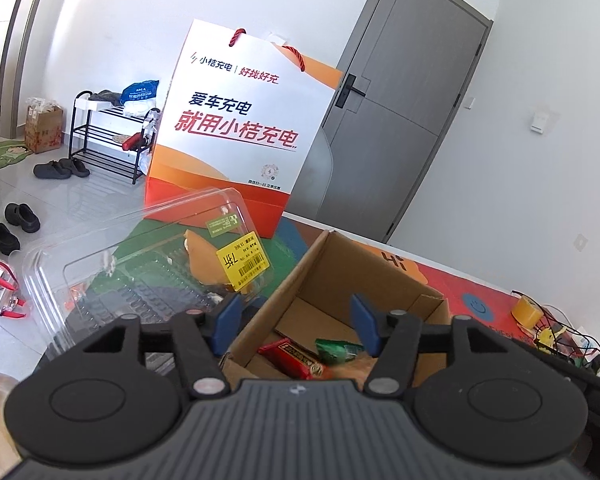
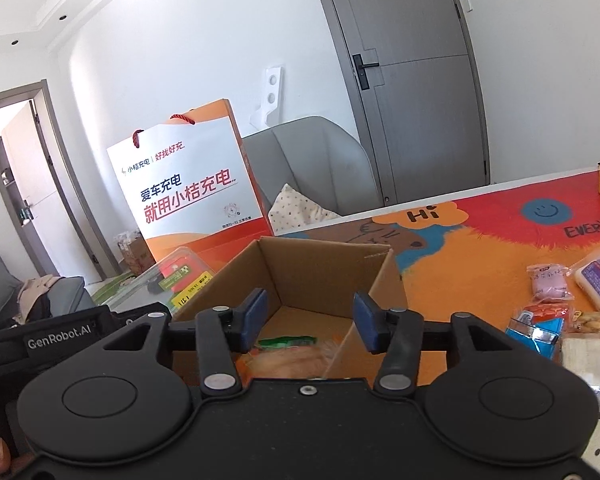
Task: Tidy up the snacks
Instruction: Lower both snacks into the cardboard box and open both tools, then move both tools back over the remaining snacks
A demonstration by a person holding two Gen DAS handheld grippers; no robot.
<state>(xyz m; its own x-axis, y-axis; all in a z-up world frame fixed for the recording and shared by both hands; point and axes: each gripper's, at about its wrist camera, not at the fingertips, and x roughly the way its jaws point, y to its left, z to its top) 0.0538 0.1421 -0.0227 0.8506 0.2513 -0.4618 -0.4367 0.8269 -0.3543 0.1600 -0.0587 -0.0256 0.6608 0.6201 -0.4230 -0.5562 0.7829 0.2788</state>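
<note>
Cardboard box (image 1: 352, 280) sits open on the orange-red table mat (image 2: 480, 248), directly ahead of both claws at 12 o'clock. Left gripper (image 1: 298, 326): jaws apart, nothing between the blue pads; red snack bar (image 1: 294, 356) and green packet (image 1: 338, 350) lie on the box floor just below the fingertips. Clear plastic clamshell (image 1: 140, 248) with yellow sticker at 10 o'clock, touching the box's left wall. Right gripper (image 2: 310, 320): jaws apart, empty, hanging over the same box; green packet and an orange-tan snack (image 2: 284, 358) below it inside. Loose snack packets (image 2: 556, 304) on the mat at 3 o'clock, well apart from the box. Orange-white paper bag (image 2: 192, 184) upright behind the box at 11 o'clock.
</note>
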